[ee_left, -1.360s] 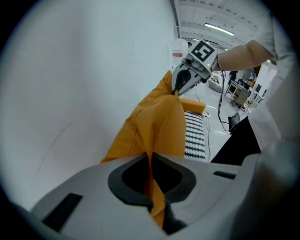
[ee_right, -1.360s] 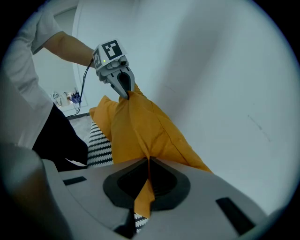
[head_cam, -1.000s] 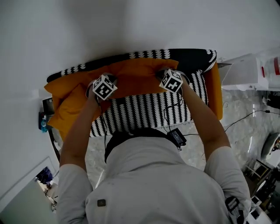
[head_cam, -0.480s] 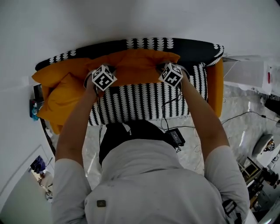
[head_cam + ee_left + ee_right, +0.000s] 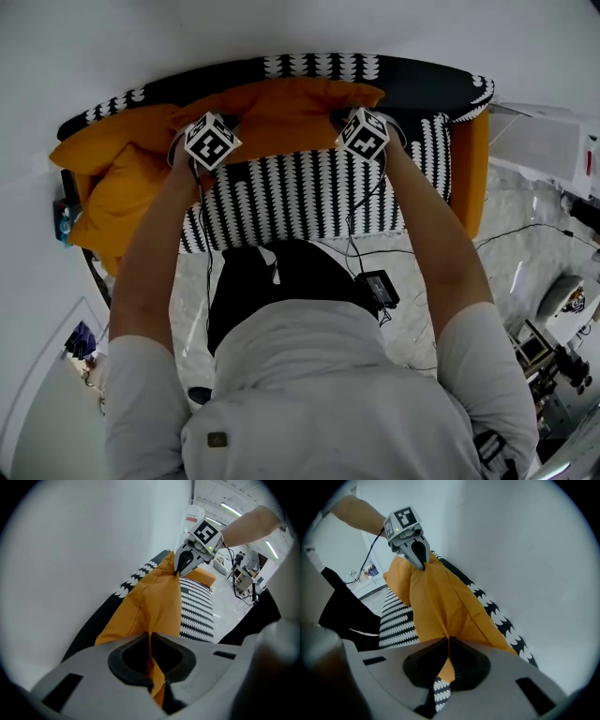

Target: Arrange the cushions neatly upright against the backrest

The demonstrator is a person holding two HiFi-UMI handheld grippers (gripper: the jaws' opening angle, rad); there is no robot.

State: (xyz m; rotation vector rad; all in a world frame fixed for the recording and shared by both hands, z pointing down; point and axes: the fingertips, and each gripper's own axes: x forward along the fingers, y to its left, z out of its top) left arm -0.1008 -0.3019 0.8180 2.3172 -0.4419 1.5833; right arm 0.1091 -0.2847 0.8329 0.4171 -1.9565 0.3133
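White-walled room: left hand-held gripper (image 5: 151, 644) and right hand-held gripper (image 5: 448, 646), both clamping the orange cushion (image 5: 291, 103), should set it level against the backrest (image 5: 412, 80).

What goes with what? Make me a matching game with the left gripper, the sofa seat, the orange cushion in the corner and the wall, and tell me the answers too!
Things:
1. left gripper
2. sofa seat
3. corner orange cushion
4. wall

Descriptions:
A. plain white
B. slumped at the seat's end, with no gripper on it
C. shut on the top edge of the middle orange cushion
D. black-and-white pattern

Pairs: 1-C, 2-D, 3-B, 4-A.
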